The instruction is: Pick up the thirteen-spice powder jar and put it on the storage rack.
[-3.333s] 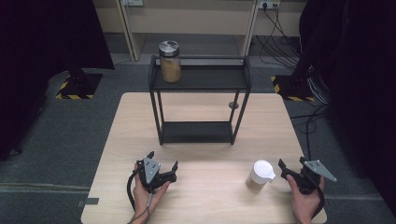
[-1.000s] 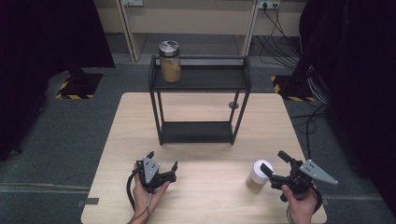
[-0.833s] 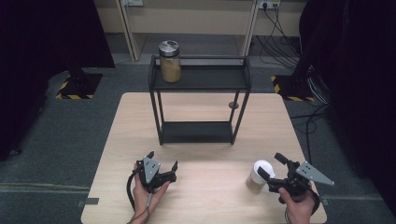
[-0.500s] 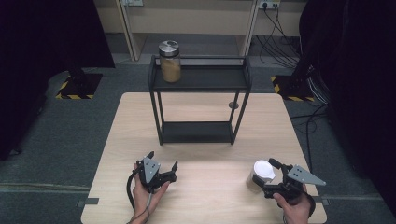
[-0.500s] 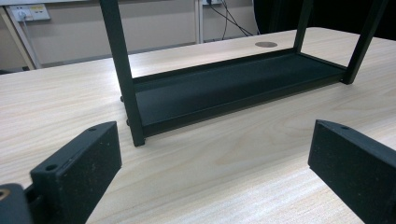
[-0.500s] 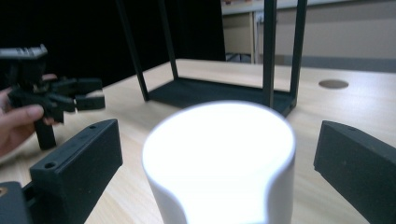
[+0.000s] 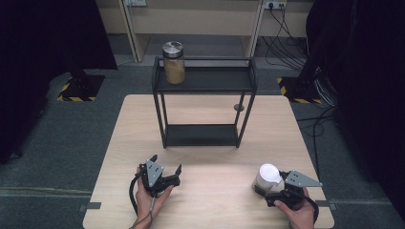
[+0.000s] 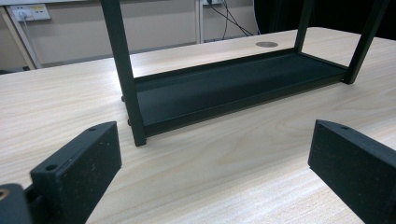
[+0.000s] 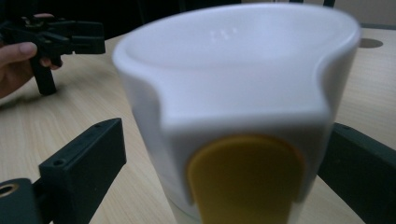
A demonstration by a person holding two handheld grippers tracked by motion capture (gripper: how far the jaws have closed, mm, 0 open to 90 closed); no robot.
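The right gripper has swung in from the right edge of the table since a few seconds ago and now straddles the white cup, which stands near the near right corner; its jaws have just been closing, with the cup between them. In the right gripper view the cup sits between the two black jaws, a gap showing on the left side, so the pads do not seem to press yet and the gripper stays spread around it. This looks like the start of a grasp, a squeeze remaining before any lift. The left gripper has kept its place near the near left corner, jaws wide and empty, facing the rack. Room is tight on the near and right sides, as the cup stands close to both edges, while bare table lies between cup and rack. The rack's lower shelf is free; its top shelf carries a jar at the left end.
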